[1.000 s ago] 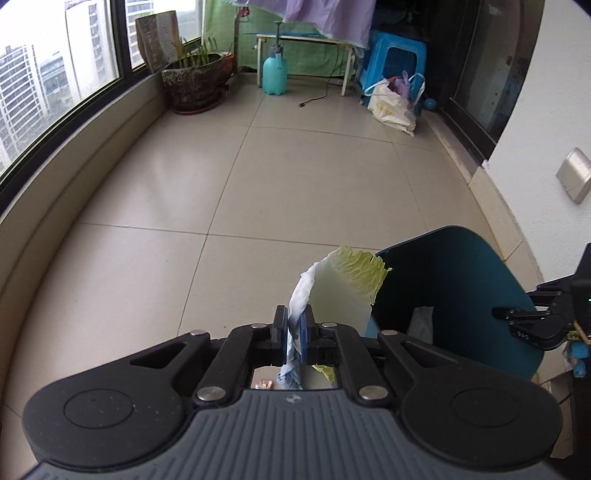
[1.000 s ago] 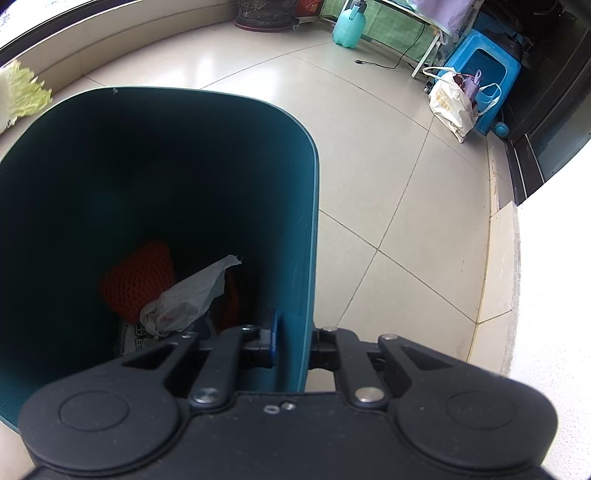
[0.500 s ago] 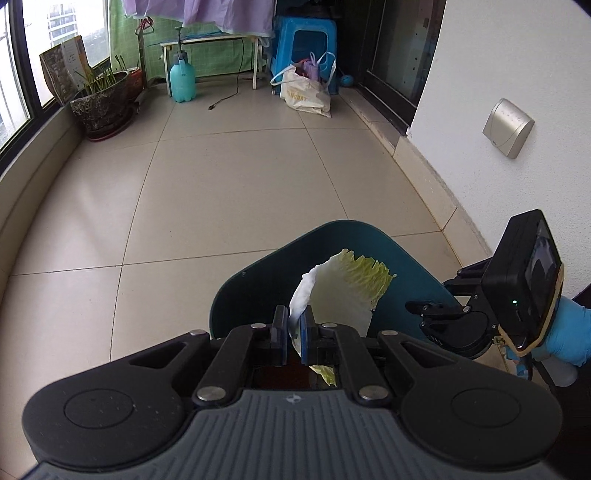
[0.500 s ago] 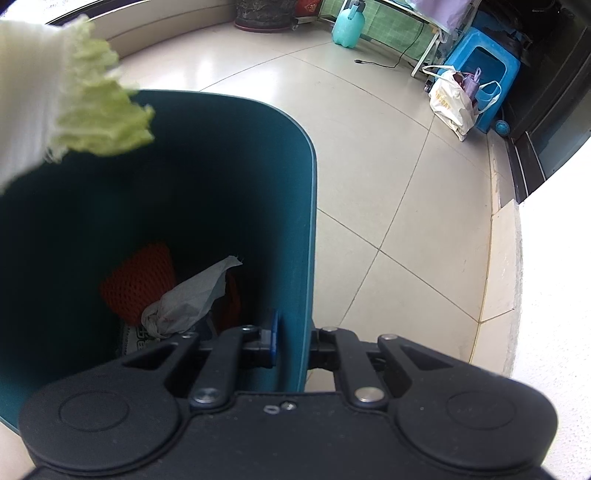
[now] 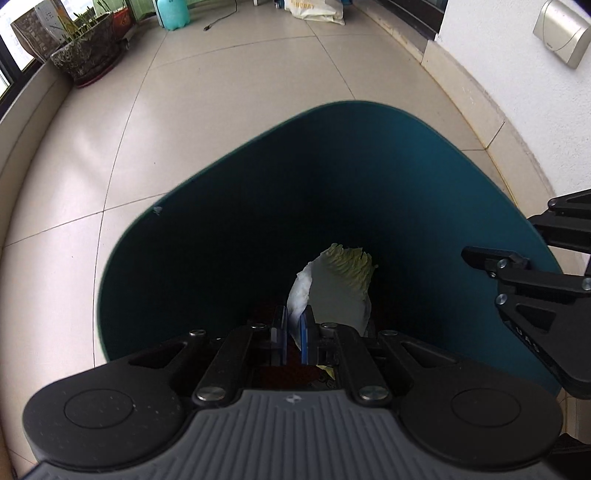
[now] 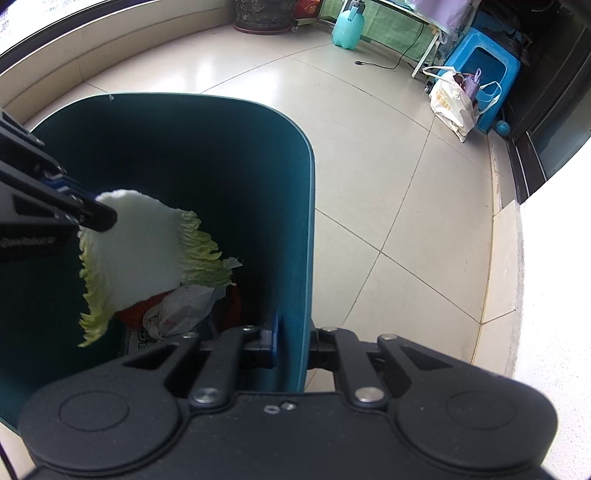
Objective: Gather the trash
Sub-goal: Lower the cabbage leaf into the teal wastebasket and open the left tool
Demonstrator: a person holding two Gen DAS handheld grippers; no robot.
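Observation:
A cabbage leaf (image 5: 341, 284), white with a frilly green edge, hangs inside the mouth of the dark teal trash bin (image 5: 236, 206). My left gripper (image 5: 293, 332) is shut on the leaf's white stem. In the right wrist view the same cabbage leaf (image 6: 140, 243) dangles from the left gripper (image 6: 94, 214) over a red net bag (image 6: 136, 314) and a crumpled plastic wrapper (image 6: 184, 308) at the bin's bottom. My right gripper (image 6: 291, 343) is shut on the teal trash bin (image 6: 236, 155), its pads clamping the near wall at the rim.
Beige floor tiles surround the bin. A potted plant (image 5: 86, 55) stands by the window ledge at the left. A teal spray bottle (image 6: 349, 26), a white shopping bag (image 6: 452, 99) and a blue stool (image 6: 487, 70) stand at the far end. A white wall (image 5: 517, 62) runs along the right.
My left gripper has carried the cabbage leaf from beside the bin to over it and down into its mouth. The right gripper and the bin have not moved.

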